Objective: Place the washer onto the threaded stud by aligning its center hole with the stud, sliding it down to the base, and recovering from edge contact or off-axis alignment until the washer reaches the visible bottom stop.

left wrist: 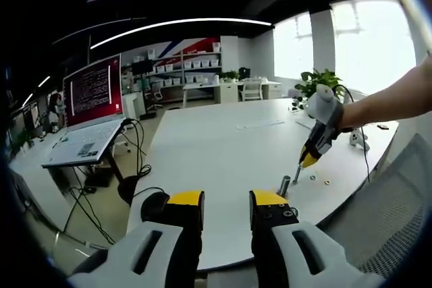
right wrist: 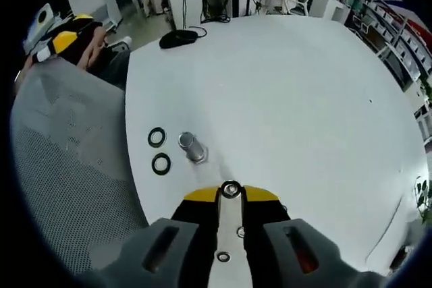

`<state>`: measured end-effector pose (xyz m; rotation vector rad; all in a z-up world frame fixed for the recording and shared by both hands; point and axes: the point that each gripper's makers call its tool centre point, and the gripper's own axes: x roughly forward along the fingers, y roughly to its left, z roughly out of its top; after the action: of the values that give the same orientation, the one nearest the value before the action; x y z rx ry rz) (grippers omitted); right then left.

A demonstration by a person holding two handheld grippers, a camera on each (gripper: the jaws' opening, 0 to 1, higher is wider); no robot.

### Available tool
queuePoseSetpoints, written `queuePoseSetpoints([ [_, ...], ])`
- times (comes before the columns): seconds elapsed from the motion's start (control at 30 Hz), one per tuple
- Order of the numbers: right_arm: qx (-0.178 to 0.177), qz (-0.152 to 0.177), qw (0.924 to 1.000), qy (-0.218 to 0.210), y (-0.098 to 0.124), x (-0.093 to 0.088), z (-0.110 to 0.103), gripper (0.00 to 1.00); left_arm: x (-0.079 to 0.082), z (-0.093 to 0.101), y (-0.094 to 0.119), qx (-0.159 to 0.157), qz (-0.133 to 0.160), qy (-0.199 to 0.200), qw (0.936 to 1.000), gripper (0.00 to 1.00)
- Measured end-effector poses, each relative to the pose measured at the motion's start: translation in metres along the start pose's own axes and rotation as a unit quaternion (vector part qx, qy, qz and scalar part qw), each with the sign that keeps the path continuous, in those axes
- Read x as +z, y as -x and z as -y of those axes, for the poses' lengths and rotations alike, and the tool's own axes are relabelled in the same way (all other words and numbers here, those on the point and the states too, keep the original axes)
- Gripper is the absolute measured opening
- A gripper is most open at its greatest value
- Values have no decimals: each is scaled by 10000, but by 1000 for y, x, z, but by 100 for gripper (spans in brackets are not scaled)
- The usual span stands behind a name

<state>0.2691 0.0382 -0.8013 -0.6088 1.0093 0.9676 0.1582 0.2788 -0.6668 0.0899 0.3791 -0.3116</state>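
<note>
Your right gripper (right wrist: 231,192) hangs over the white table (right wrist: 304,92), its yellow-tipped jaws pressed together on a washer (right wrist: 231,189) held on edge between the tips, just short of the threaded stud (right wrist: 192,146) that stands upright near the table's rim. Two black rings (right wrist: 159,150) lie flat on the table just beside the stud, on its far side from the gripper, close to each other but apart. More small rings (right wrist: 231,244) show on the table beneath the jaws. In the left gripper view, your left gripper (left wrist: 227,204) sits low at the near edge of the table (left wrist: 216,139) with its jaws spread and nothing between them, while the right gripper (left wrist: 309,160) points down toward the stud (left wrist: 284,185). A mesh chair (right wrist: 61,160) stands against the table, and an open laptop (left wrist: 88,116) rests on a desk well apart.
</note>
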Motion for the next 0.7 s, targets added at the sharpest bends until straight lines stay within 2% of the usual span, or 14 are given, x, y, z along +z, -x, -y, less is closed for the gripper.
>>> queuePoseSetpoints([
  [0.4, 144, -171, 9997, -125, -9, -4, 1, 14, 1, -1, 0, 23, 33, 13, 10000, 25],
  [0.7, 165, -345, 9993, -41, -21, -9, 1, 14, 2, -3, -1, 74, 39, 42, 10000, 24],
])
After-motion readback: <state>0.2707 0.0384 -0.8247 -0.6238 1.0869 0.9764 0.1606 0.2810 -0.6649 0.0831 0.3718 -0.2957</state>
